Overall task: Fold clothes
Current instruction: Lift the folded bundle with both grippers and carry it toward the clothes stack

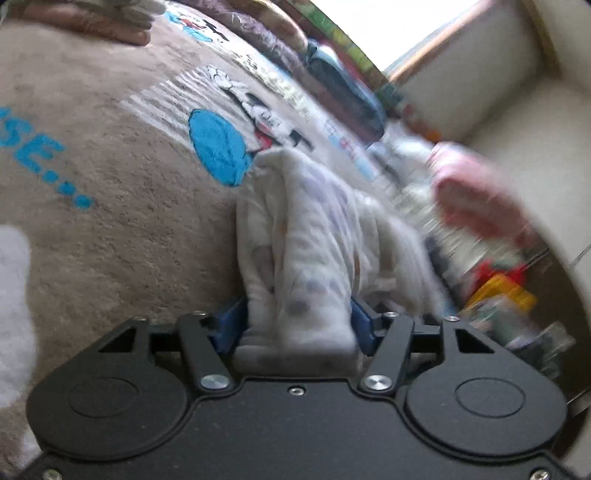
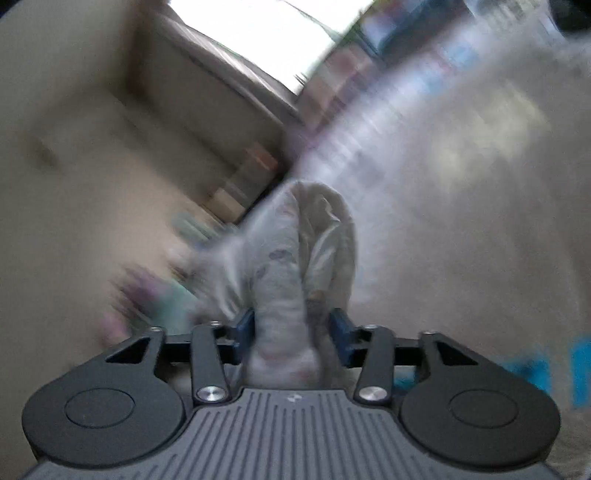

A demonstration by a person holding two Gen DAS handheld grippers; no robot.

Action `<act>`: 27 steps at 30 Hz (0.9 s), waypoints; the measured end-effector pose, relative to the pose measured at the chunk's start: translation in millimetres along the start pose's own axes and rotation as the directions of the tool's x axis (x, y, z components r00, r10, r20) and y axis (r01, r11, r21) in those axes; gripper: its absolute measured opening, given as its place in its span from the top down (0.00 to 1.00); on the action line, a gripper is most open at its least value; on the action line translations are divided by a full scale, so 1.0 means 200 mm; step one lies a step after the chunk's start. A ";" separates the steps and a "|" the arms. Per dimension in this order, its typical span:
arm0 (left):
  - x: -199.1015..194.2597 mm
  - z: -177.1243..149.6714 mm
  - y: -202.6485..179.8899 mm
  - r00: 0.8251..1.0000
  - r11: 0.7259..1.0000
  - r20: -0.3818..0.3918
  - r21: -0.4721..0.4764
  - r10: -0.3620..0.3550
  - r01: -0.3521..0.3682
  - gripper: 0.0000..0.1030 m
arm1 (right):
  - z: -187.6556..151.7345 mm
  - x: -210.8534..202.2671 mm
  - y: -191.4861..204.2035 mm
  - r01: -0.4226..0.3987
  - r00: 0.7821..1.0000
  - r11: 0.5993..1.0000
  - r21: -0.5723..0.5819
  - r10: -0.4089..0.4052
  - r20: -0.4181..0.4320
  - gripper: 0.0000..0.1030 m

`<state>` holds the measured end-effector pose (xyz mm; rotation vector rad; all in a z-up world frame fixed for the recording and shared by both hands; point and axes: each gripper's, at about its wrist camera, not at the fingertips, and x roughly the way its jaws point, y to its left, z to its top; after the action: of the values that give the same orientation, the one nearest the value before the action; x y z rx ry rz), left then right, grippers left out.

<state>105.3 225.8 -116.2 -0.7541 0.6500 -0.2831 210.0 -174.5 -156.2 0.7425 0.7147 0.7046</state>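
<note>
Above the beige cartoon blanket, left tongs and right tongs each clamped on the white patterned garment.

A home bedroom: cartoon-print fleece blanket, window.

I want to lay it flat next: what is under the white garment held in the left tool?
Under the white spotted garment lies a beige blanket with cartoon print and blue lettering. The cloth hides the part directly beneath it.
</note>
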 end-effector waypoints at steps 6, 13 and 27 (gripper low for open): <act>-0.06 0.03 0.13 0.994 0.981 0.070 -0.168 -0.082 0.093 0.25 | 0.04 -0.14 -0.01 -0.032 0.994 0.998 0.059 0.026 0.105 0.35; 0.02 -0.01 0.12 0.997 0.984 0.006 -0.165 -0.071 0.071 0.45 | 0.06 -0.10 -0.09 -0.079 0.995 0.989 0.128 0.070 0.076 0.32; -0.07 0.01 0.07 0.982 0.981 0.101 -0.101 -0.157 0.167 0.66 | -0.01 0.00 0.04 -0.209 0.978 0.974 0.092 0.207 0.029 0.60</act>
<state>95.9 244.1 -118.0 -0.9216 0.5203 -0.3622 205.5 -169.0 -150.8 0.9191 0.6621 0.8573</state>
